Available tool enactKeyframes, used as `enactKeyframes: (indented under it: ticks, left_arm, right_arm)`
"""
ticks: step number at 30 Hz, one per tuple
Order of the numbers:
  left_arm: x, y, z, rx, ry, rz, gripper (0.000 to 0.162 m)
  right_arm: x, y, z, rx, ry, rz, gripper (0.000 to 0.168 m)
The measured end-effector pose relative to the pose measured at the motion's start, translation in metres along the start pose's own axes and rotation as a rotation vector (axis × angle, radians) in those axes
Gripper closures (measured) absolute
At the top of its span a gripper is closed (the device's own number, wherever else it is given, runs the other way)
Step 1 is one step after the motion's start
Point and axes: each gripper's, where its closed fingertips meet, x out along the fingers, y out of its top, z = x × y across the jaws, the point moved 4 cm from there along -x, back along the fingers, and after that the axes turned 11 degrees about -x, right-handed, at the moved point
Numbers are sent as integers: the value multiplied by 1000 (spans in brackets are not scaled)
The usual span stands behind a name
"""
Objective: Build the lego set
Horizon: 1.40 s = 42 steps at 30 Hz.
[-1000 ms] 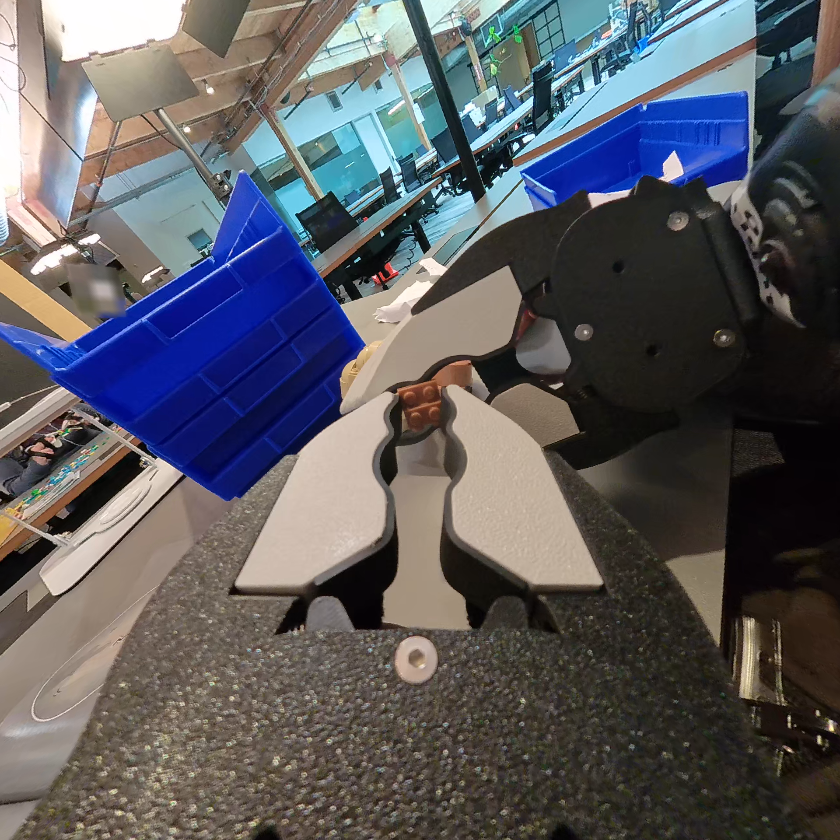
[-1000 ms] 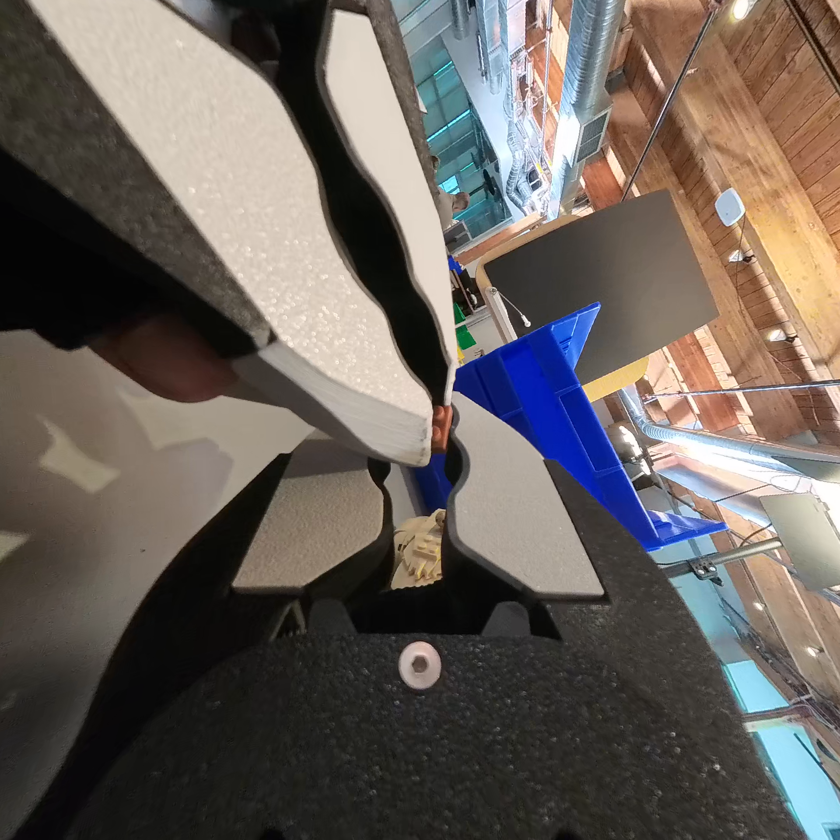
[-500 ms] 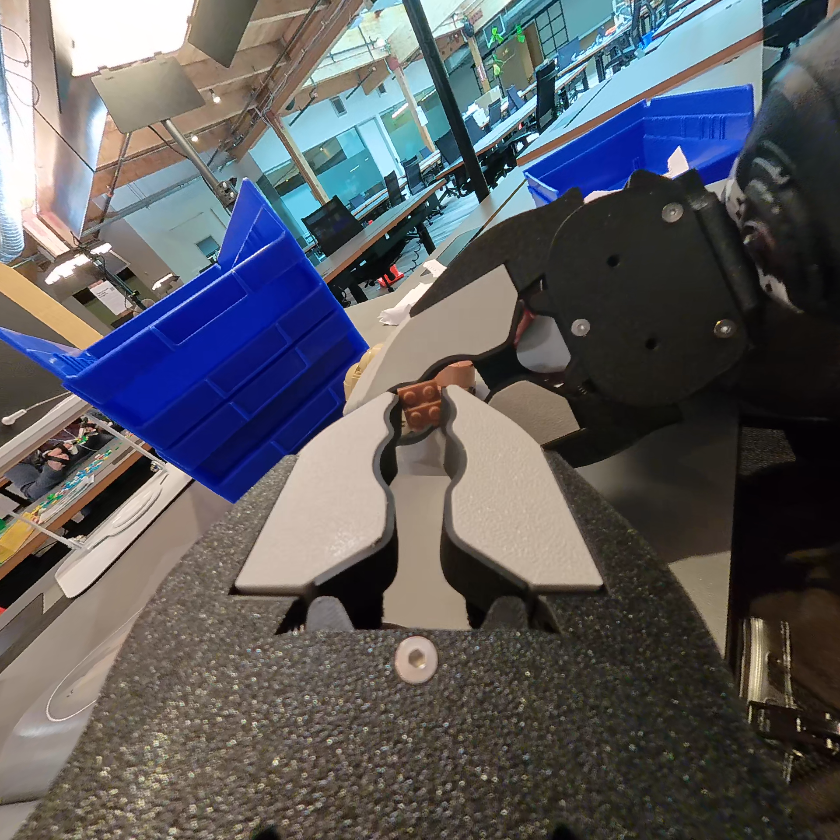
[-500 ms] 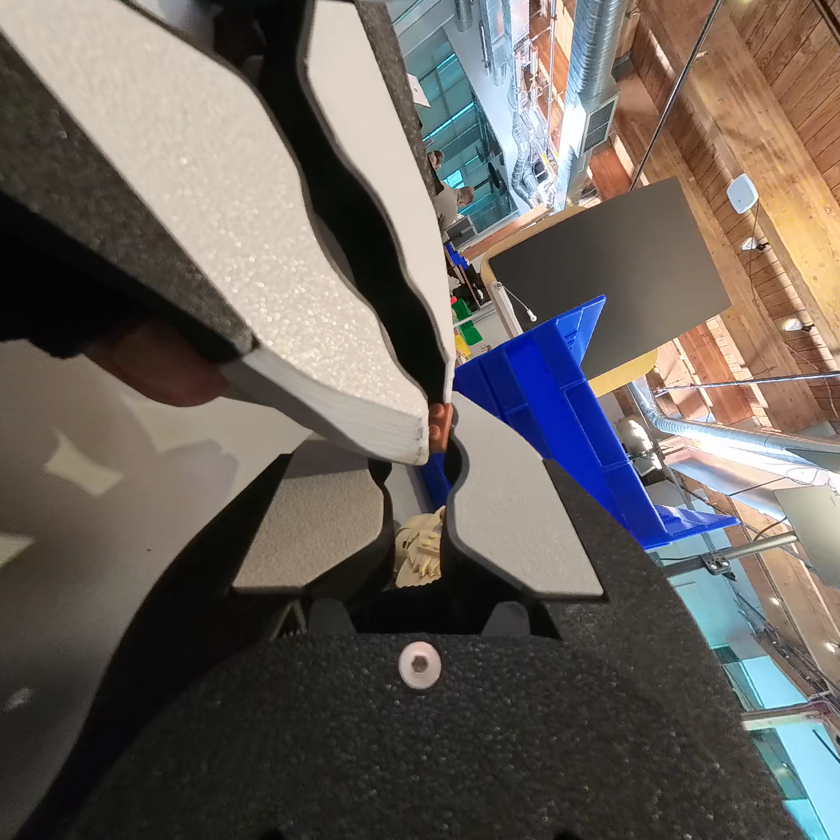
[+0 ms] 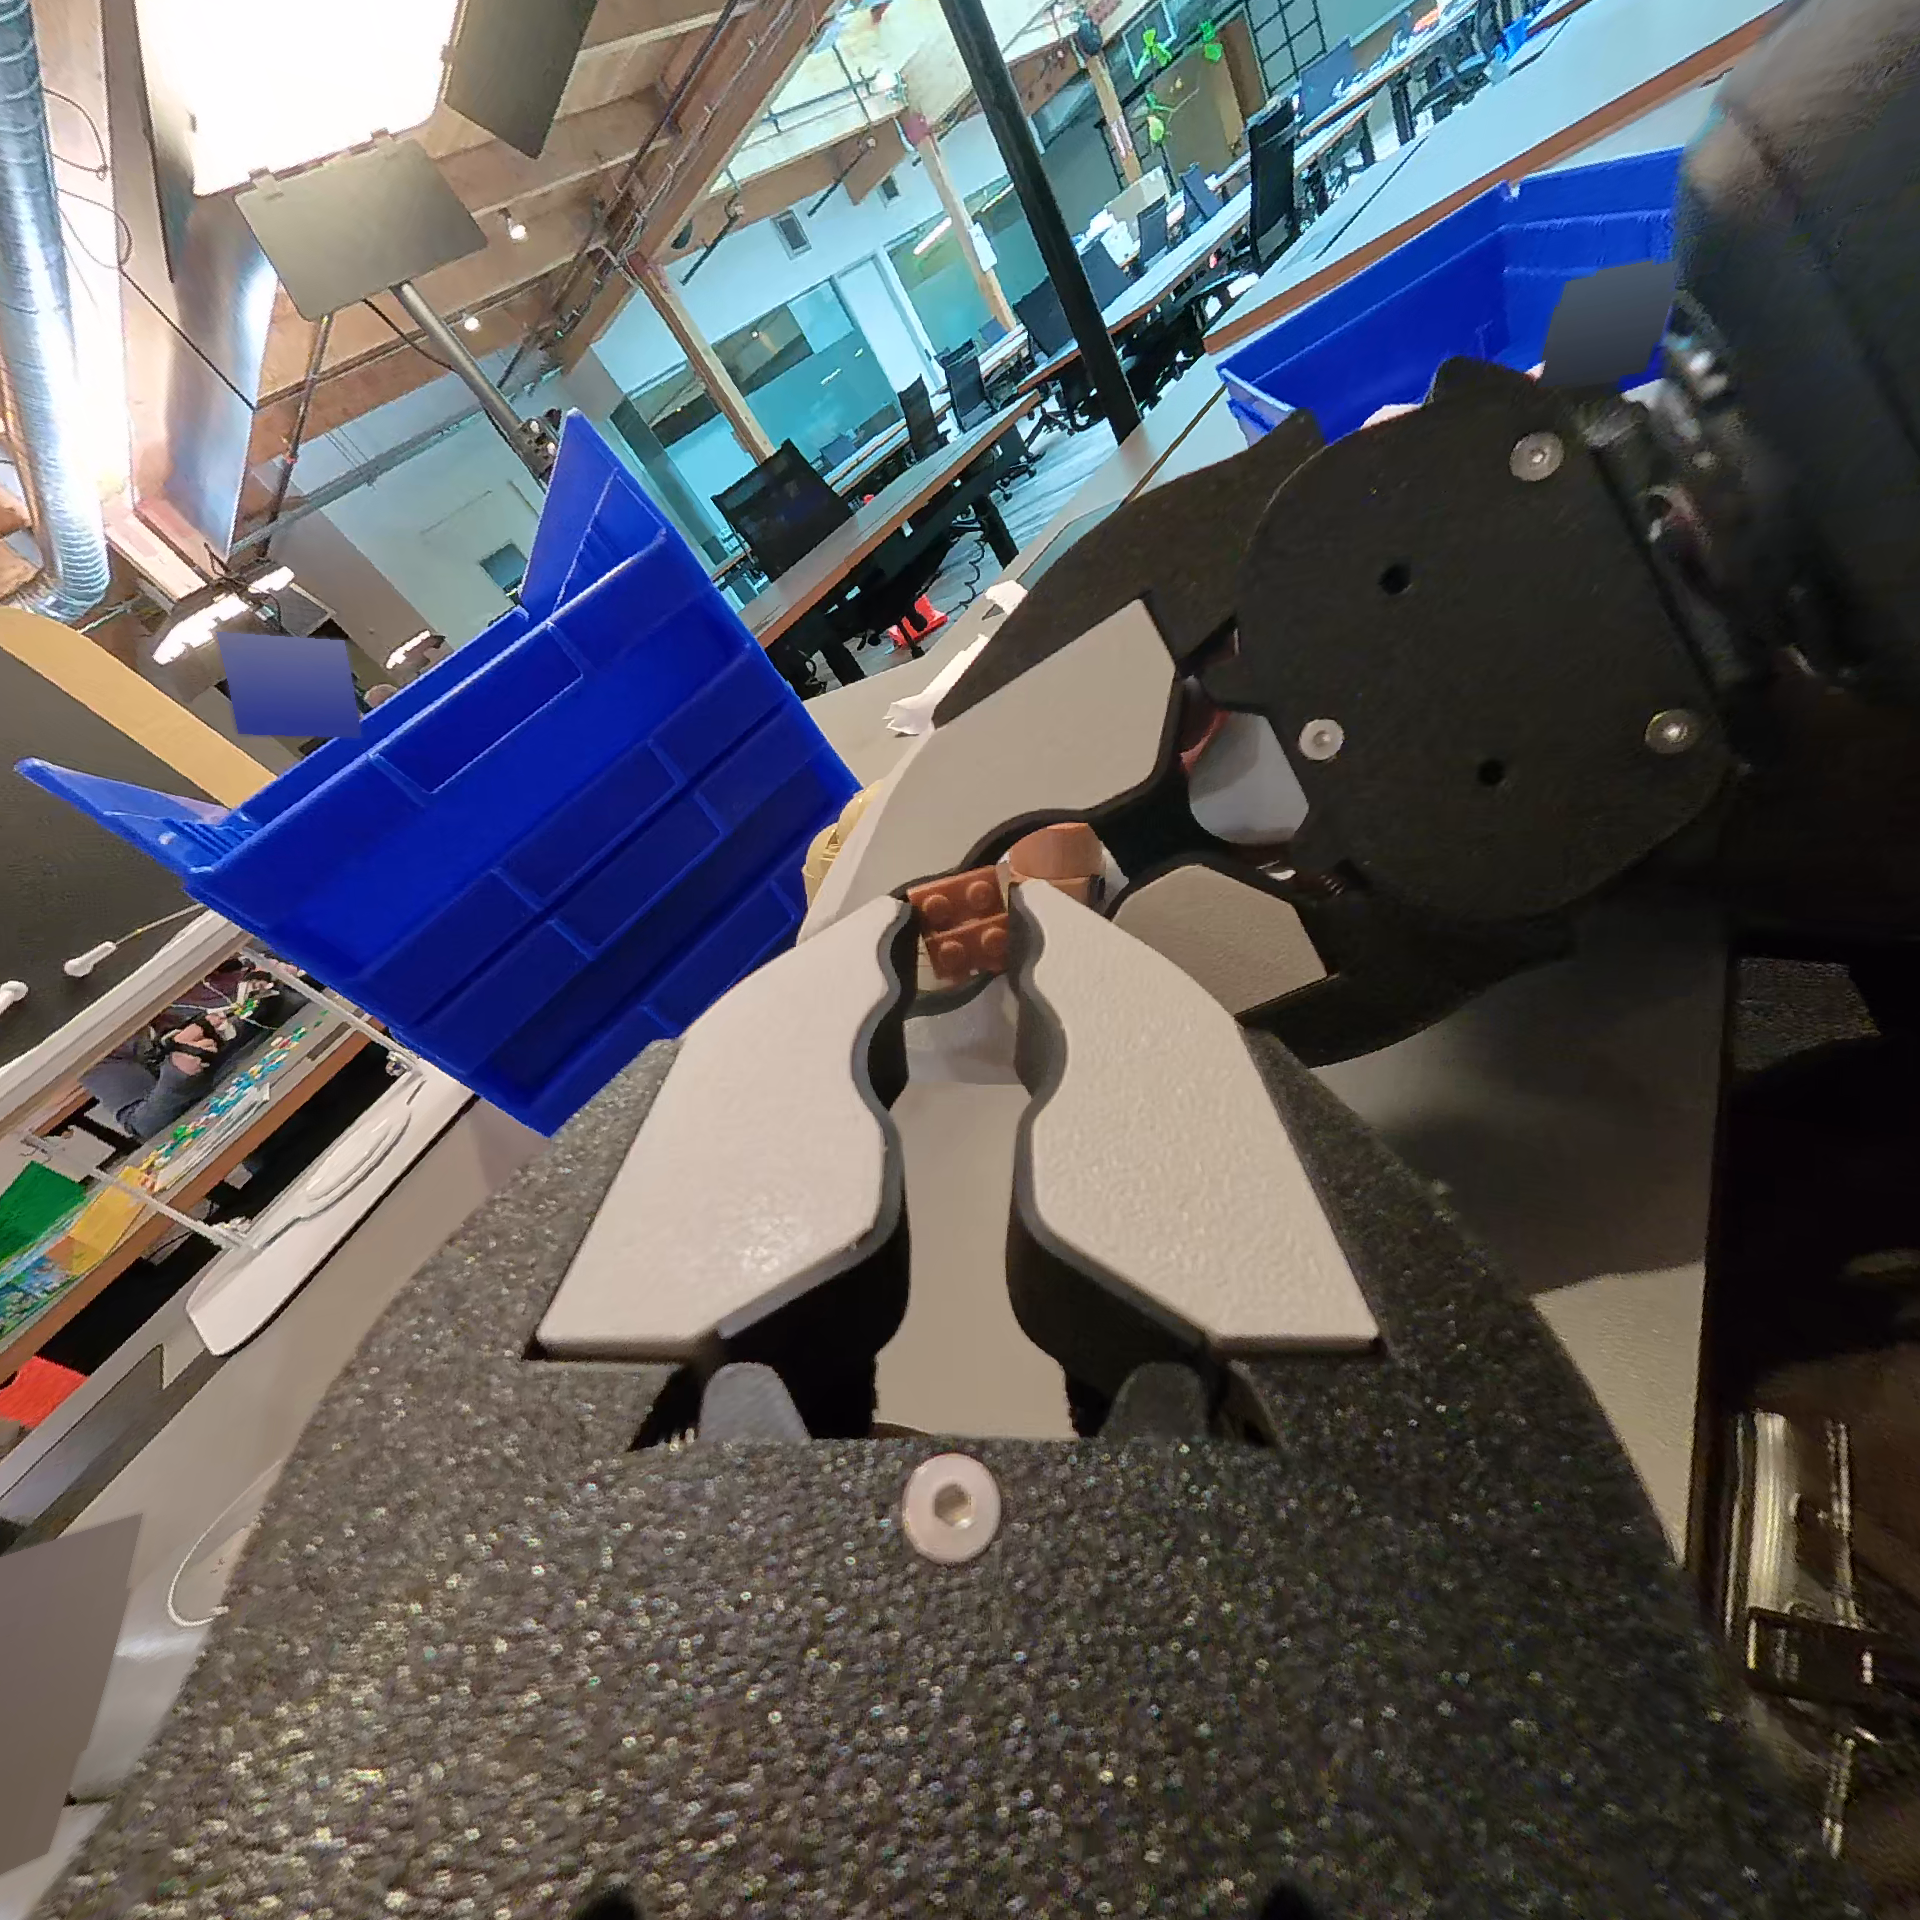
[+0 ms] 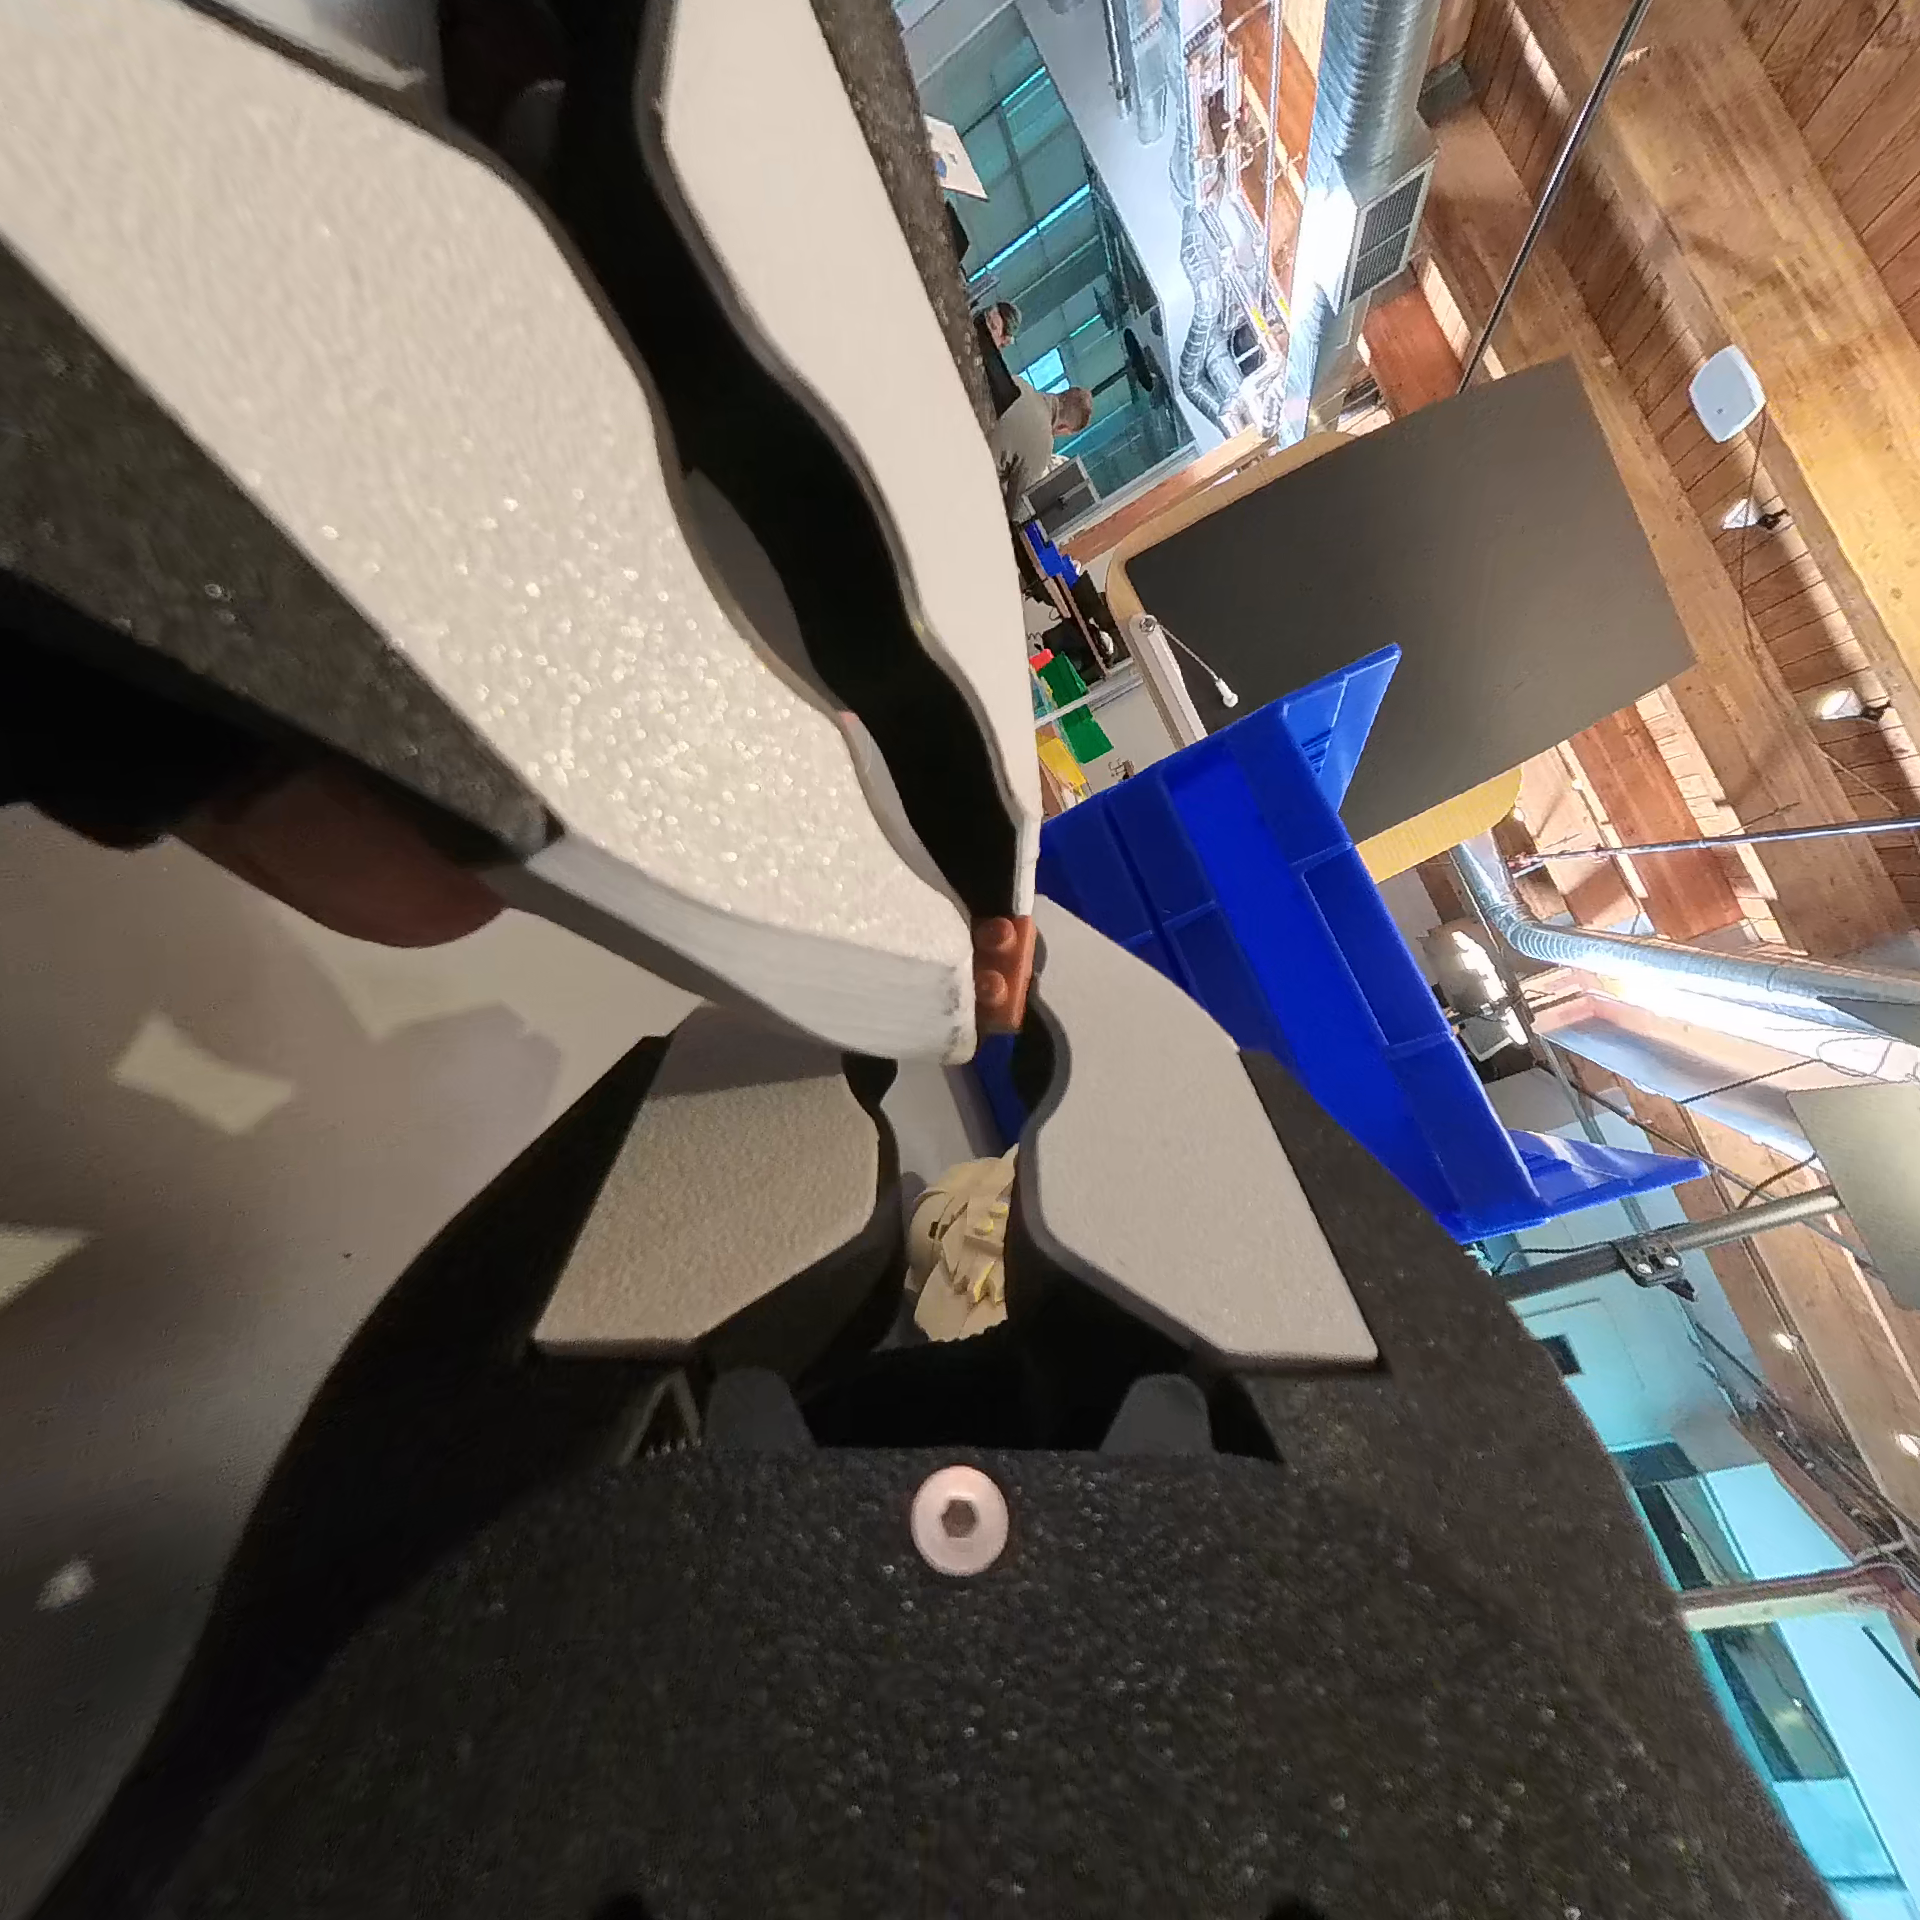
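Note:
My left gripper [image 5: 961,925] is shut on a small brown lego plate [image 5: 961,925], studs facing the camera, held above the grey table [image 5: 1538,1174]. My right gripper [image 5: 935,868] reaches in from the right, its tips touching the plate. It holds a lego assembly with a brown round part [image 5: 1055,852] and a tan part [image 5: 831,842]. In the right wrist view the brown plate [image 6: 1003,966] sits at my right gripper's tips [image 6: 1003,1039]. The tan piece [image 6: 961,1257] shows between its fingers. The left gripper [image 6: 987,914] hides the left fingertip.
A blue bin [image 5: 540,862] stands tilted just left of both grippers and also shows in the right wrist view [image 6: 1299,935]. A second blue bin [image 5: 1382,332] sits at the back right. White paper scraps [image 6: 197,1070] lie on the table. My hands' fingertips stand some 4 centimeters from each other.
Both grippers stay together at the brown plate, grips unchanged. The pair has shifted and tilted slightly, so the blue bin sits a little differently behind them.

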Motion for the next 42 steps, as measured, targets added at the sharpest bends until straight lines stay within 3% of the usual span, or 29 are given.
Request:
enactKeyframes:
  ticks: [1, 2, 3, 5, 11, 18, 30, 42]
  left_arm:
    - [0, 0, 0, 1, -1, 2, 146]
    - [-3, 5, 4, 8, -40, 47, 146]
    - [-6, 8, 13, -1, -98, 64, 146]
    - [1, -8, 10, 77, 9, -46, 146]
    - [-6, 2, -4, -116, -40, 50, 146]
    - [-4, -1, -3, -154, -73, 26, 146]
    - [-2, -3, -2, -200, -110, 6, 146]
    - [-2, -4, -1, -209, -124, 3, 146]
  right_arm:
    - [1, -3, 0, 2, -1, -23, 151]
    - [3, -14, 2, 6, -12, -101, 168]
    - [5, -27, 8, 21, -31, -163, 168]
    - [0, -30, 18, 115, -47, -126, 168]
    - [1, -17, 7, -49, -61, -75, 168]
    - [0, -5, 1, -184, -97, -27, 157]
    - [-3, 0, 1, -210, -114, 10, 147]
    - [-3, 2, 0, -233, -108, 20, 151]
